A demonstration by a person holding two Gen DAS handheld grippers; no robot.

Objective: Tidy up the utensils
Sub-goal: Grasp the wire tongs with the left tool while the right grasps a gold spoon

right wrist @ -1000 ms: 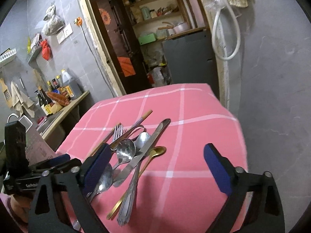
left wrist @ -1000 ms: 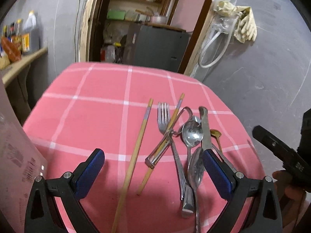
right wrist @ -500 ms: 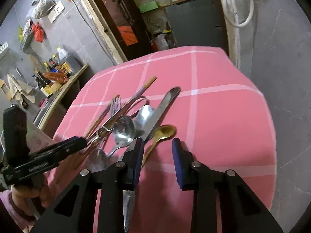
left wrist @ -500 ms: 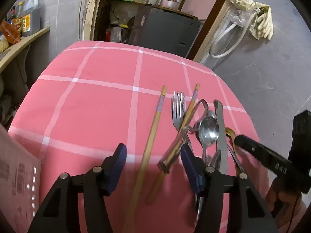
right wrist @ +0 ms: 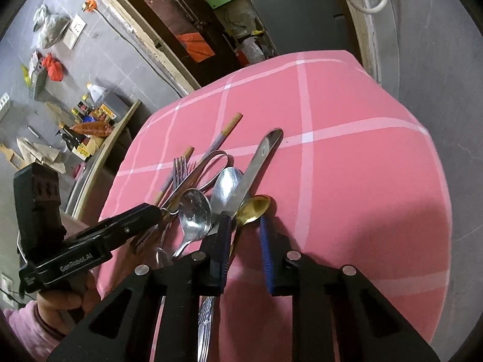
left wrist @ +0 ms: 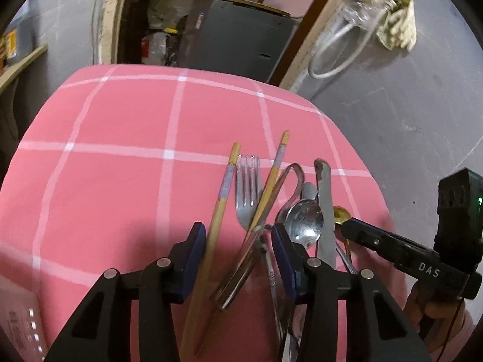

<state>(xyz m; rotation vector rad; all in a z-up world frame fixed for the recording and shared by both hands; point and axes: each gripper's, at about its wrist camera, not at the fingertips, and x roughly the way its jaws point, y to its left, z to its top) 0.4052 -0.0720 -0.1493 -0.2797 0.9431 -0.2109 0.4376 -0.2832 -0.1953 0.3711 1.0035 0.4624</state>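
A heap of utensils lies on the pink checked tablecloth (left wrist: pixel 120 181): two wooden chopsticks (left wrist: pixel 223 193), a fork (left wrist: pixel 248 187), metal tongs (left wrist: pixel 265 229), steel spoons (left wrist: pixel 303 221), a table knife (left wrist: pixel 325 211) and a small gold spoon (right wrist: pixel 253 209). My left gripper (left wrist: pixel 238 256) is partly open, low over the heap, straddling a chopstick, the fork and the tongs. My right gripper (right wrist: pixel 244 247) is narrowly open with the gold spoon's handle between its blue pads, not clamped. The right gripper also shows in the left wrist view (left wrist: pixel 347 224).
The table's right edge drops to a grey floor (right wrist: pixel 459 120). A doorway with shelves and a dark cabinet (left wrist: pixel 235 42) lies beyond the far edge. A shelf with bottles (right wrist: pixel 96 111) stands left. A white box edge (left wrist: pixel 18 325) sits at the near left.
Both grippers have moved down and forward onto the utensil heap and narrowed from wide open. The left now straddles the chopstick and tongs; the right straddles the gold spoon's handle.
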